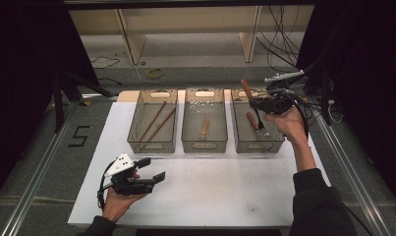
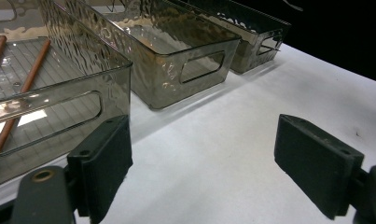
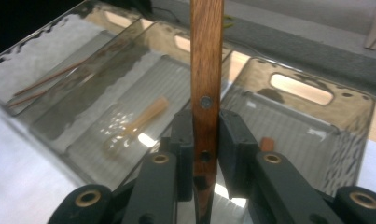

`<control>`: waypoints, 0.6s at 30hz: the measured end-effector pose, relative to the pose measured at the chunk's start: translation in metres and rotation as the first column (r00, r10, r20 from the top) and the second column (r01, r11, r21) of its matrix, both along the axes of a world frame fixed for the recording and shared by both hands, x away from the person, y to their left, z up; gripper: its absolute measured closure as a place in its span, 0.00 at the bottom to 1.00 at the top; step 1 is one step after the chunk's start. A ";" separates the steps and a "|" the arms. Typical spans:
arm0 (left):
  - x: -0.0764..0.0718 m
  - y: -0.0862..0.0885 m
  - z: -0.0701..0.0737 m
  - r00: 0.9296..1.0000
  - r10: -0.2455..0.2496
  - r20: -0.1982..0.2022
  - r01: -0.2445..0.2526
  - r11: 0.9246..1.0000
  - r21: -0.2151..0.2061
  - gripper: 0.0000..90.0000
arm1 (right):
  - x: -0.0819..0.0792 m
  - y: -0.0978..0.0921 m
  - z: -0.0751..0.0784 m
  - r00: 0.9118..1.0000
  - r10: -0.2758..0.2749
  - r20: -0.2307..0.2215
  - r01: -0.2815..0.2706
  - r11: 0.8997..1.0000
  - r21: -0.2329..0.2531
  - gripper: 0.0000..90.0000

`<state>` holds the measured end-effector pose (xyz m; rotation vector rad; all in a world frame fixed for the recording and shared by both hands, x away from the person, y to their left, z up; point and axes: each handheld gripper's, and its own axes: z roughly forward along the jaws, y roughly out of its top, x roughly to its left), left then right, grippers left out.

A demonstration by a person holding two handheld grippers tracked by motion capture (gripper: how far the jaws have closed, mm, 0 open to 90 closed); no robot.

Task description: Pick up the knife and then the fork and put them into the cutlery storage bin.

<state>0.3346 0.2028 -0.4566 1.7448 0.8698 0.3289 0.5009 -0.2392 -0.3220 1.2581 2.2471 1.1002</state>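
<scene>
Three clear smoky bins stand in a row on the white mat (image 1: 210, 187). Two brown chopsticks (image 1: 156, 123) lie in the left bin (image 1: 153, 145). A pale wooden utensil (image 1: 205, 126) lies in the middle bin (image 1: 204, 145). A fork (image 1: 259, 127) with a brown handle lies in the right bin (image 1: 258, 146). Above that bin my right gripper (image 1: 254, 104) is shut on a riveted wooden utensil handle (image 3: 206, 56), which points up and away; its other end is hidden. My left gripper (image 1: 146, 169) hovers open over the mat's near left, with nothing between its pads (image 2: 106, 154).
The bins' near walls (image 2: 185, 70) rise just ahead of the left gripper. Cables (image 1: 284, 39) and a wooden shelf frame (image 1: 131, 39) lie beyond the table. Metal rails (image 1: 38, 167) run along both sides of the mat.
</scene>
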 end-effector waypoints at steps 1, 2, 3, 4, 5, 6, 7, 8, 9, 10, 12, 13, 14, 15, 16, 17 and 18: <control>0.000 0.000 0.000 1.000 -0.001 0.002 0.000 1.000 0.001 0.20 | 0.002 -0.001 -0.001 1.000 -0.010 -0.002 0.010 1.000 0.000 0.86; 0.000 0.000 0.000 1.000 0.000 0.002 0.000 1.000 0.002 0.20 | 0.005 -0.001 -0.002 1.000 -0.017 -0.003 0.017 1.000 0.000 0.86; 0.000 0.000 0.000 1.000 0.000 0.003 0.000 1.000 0.002 0.20 | 0.007 -0.002 -0.003 1.000 -0.028 -0.003 0.028 1.000 -0.003 0.86; 0.000 0.000 0.000 1.000 -0.001 0.002 0.001 1.000 0.002 0.20 | 0.009 -0.002 -0.004 0.999 -0.037 -0.005 0.036 0.999 -0.005 0.86; 0.000 0.000 0.000 1.000 -0.001 0.002 0.001 1.000 0.002 0.20 | 0.011 -0.003 -0.005 0.999 -0.043 -0.008 0.043 0.999 -0.003 0.86; 0.000 0.000 0.000 1.000 0.000 0.002 0.000 1.000 0.001 0.20 | 0.013 -0.004 -0.006 0.999 -0.052 -0.009 0.052 0.999 -0.002 0.86; 0.000 0.000 0.000 1.000 -0.001 0.002 0.001 1.000 0.002 0.20 | 0.015 -0.004 -0.007 0.998 -0.060 -0.008 0.060 0.998 -0.001 0.86; 0.000 0.000 0.000 1.000 0.000 0.002 0.000 1.000 0.001 0.20 | 0.017 -0.005 -0.008 0.998 -0.067 -0.012 0.067 0.998 0.002 0.86; 0.000 0.000 0.000 1.000 0.000 0.003 0.000 1.000 0.001 0.20 | 0.019 -0.006 -0.010 0.997 -0.074 -0.017 0.074 0.997 0.002 0.86; 0.000 0.000 0.000 1.000 0.000 0.003 0.000 1.000 0.001 0.20 | 0.021 -0.006 -0.012 0.996 -0.085 -0.019 0.085 0.996 0.000 0.86; 0.000 0.000 0.000 1.000 -0.001 0.002 0.001 1.000 0.001 0.20 | 0.024 -0.008 -0.016 0.995 -0.099 -0.031 0.098 0.995 -0.004 0.86; 0.000 0.000 0.000 1.000 0.000 0.003 0.000 1.000 0.001 0.20 | 0.026 -0.008 -0.018 0.994 -0.106 -0.032 0.106 0.994 -0.004 0.86; 0.000 0.000 0.000 1.000 0.000 0.002 0.000 1.000 0.001 0.20 | 0.027 -0.008 -0.019 0.994 -0.107 -0.034 0.107 0.994 -0.006 0.86; 0.000 0.000 0.000 1.000 -0.001 0.001 0.001 1.000 0.001 0.20 | 0.029 -0.008 -0.020 0.993 -0.109 -0.036 0.109 0.994 -0.008 0.86; 0.000 0.000 0.000 1.000 -0.001 -0.001 0.001 1.000 0.000 0.20 | 0.029 -0.007 -0.021 0.993 -0.116 -0.035 0.116 0.993 -0.010 0.86; 0.000 0.000 0.000 1.000 -0.001 0.001 0.001 1.000 0.001 0.20 | 0.030 -0.006 -0.021 0.993 -0.116 -0.037 0.115 0.993 -0.010 0.86; 0.000 0.000 0.000 1.000 -0.001 0.000 0.001 1.000 0.000 0.20 | 0.030 -0.005 -0.022 0.993 -0.117 -0.034 0.116 0.993 -0.010 0.86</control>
